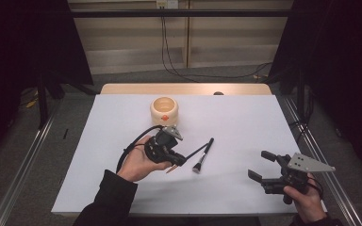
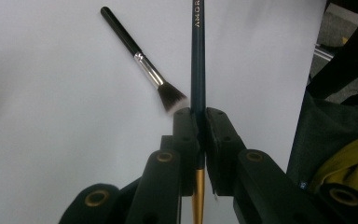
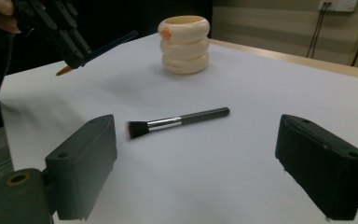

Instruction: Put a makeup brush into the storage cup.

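L gripper (image 1: 181, 160) tilted right, raised off worktop (image 1: 245, 127), jaws pinching dark pencil (image 2: 197, 60); R gripper (image 1: 263, 165) near-right, jaws spread wide; makeup brush (image 1: 203, 155) lies between.

A wooden desk (image 1: 122, 89) is covered by a white sheet (image 1: 245, 127). On the sheet, a cream ringed holder with an orange mark (image 1: 163, 110) is placed near the far edge, and a black-handled makeup brush with a silver ferrule (image 1: 203, 154) is laid flat near the middle.
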`<state>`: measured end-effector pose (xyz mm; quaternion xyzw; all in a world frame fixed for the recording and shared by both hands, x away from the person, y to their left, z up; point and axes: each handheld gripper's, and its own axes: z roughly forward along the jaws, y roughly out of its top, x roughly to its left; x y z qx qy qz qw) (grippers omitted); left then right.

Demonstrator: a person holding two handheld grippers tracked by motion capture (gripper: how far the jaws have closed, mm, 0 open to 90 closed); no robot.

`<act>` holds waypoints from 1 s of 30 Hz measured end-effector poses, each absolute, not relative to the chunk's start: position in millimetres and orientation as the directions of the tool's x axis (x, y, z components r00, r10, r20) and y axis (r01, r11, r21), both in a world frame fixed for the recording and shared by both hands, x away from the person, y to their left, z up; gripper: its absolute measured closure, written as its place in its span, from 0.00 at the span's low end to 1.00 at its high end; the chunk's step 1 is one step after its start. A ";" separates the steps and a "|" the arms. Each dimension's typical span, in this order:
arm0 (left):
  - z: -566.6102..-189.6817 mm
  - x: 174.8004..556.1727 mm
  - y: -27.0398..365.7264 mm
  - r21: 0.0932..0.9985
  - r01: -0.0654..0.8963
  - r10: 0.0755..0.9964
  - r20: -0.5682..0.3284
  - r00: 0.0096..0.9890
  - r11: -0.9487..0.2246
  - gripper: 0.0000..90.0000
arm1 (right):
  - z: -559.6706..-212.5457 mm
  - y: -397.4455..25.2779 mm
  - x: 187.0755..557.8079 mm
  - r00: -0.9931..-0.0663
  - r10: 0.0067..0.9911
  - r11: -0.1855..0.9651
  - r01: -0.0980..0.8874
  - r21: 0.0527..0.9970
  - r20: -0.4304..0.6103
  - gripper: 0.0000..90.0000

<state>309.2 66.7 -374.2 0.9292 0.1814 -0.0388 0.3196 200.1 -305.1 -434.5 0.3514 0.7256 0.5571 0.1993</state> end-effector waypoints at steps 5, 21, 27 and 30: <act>-373.0 308.9 65.3 0.570 0.359 0.313 -0.182 0.932 -0.739 0.93 | -432.4 -301.7 202.0 -0.714 0.691 0.160 0.307 0.938 0.116 0.13; -365.0 302.7 63.6 0.583 0.322 0.283 -0.161 0.946 -0.746 0.93 | -397.8 -287.2 212.7 -0.740 0.671 0.129 0.181 0.975 0.048 0.09; -365.3 302.1 63.2 0.596 0.328 0.285 -0.168 0.944 -0.733 0.93 | -389.3 -282.0 226.6 -0.734 0.675 0.111 0.193 0.975 0.068 0.09; -365.7 301.3 62.7 0.590 0.320 0.278 -0.164 0.947 -0.741 0.93 | -387.6 -276.9 233.7 -0.747 0.660 0.115 0.204 0.972 0.079 0.09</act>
